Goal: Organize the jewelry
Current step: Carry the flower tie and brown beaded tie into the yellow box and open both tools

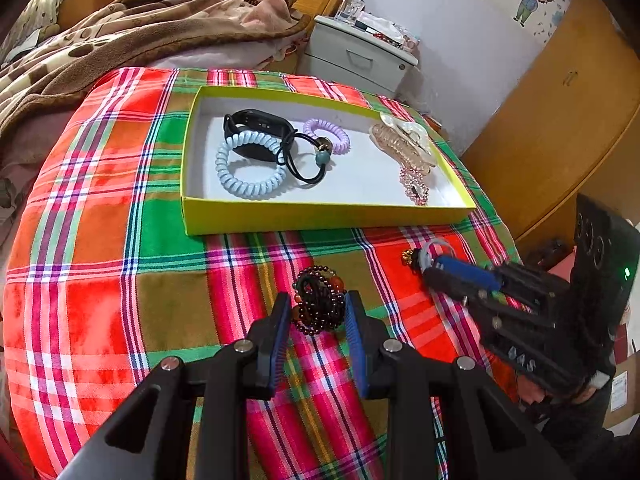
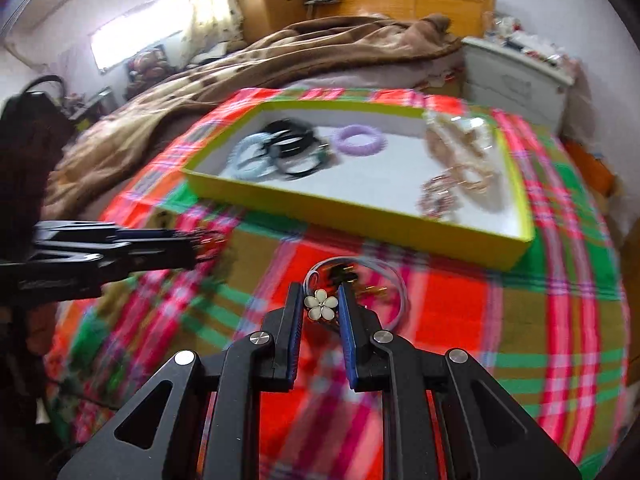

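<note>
The left claw [image 1: 319, 309] straddles a dark bead bracelet [image 1: 319, 300] lying on the plaid cloth [image 1: 100, 248], its 2 blue pads at the bracelet's sides; whether they are pressing it I cannot tell. The right claw [image 2: 320, 307] is clenched on a pale hair tie [image 2: 394, 286] with a white flower charm [image 2: 321, 304], the charm caught between its pads and the loop trailing to the right above the cloth. From the left view the right claw [image 1: 430, 262] sits near the yellow tray's [image 1: 320, 220] front right corner. The tray rests on the cloth beyond both claws and holds a black band [image 1: 256, 130], a pale blue coil tie [image 1: 248, 168], a purple coil tie [image 1: 326, 134], a black elastic with beads [image 1: 308, 160], a beige hair clip [image 1: 404, 140] and a pink beaded piece [image 1: 416, 186]. The right view is motion-blurred.
</note>
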Motion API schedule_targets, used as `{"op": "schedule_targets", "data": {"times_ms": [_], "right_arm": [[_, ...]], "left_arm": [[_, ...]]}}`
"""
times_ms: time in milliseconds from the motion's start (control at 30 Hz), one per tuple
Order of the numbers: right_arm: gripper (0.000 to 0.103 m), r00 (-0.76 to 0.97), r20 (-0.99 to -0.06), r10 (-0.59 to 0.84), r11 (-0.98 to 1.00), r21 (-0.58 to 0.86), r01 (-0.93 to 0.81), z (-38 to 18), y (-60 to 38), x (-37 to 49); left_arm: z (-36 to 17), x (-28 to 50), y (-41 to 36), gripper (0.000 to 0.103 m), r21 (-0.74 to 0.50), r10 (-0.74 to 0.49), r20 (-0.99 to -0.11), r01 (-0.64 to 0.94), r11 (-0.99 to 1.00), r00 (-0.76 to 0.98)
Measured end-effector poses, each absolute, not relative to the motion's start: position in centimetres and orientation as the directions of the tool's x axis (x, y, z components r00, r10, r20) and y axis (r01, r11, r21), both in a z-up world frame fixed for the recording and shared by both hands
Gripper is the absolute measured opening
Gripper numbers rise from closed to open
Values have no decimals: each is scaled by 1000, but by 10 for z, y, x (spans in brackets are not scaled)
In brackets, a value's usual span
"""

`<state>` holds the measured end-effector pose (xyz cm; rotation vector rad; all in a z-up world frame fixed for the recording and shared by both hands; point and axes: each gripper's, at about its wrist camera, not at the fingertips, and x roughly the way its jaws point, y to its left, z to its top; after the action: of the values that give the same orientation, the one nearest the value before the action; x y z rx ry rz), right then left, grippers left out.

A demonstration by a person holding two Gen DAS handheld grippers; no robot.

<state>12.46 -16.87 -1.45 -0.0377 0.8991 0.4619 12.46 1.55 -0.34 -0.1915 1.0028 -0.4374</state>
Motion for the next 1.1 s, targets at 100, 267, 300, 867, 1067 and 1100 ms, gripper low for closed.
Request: {"op": "schedule_targets", "data": {"times_ms": [100,267,300,867,1067,1100], "right_arm": [[18,570,-758,318,932,139,-335,-13,-184,126],[18,585,-782,216,965,80,-249,-15,-196,140],[18,585,-784,208,964,65,-256,-15,-192,141],[18,612,-742,275,956,144,-255,1,-202,129],[18,636,-726,260,962,139,-235,13,-211,130],[18,639,-724,259,962,136,-237,15,-210,131]], "left_arm": [[-5,125,18,28,-353,-436,-773,259,899,460],[-6,125,21,28,-354,-432,-775,250,901,461],[-6,125,21,28,-353,-431,-776,249,902,461],[-6,124,22,28,-356,-436,-773,253,899,460],[5,124,23,28,-350,-434,-760,257,901,484],[8,125,23,28,-346,-430,-758,256,902,489]]}}
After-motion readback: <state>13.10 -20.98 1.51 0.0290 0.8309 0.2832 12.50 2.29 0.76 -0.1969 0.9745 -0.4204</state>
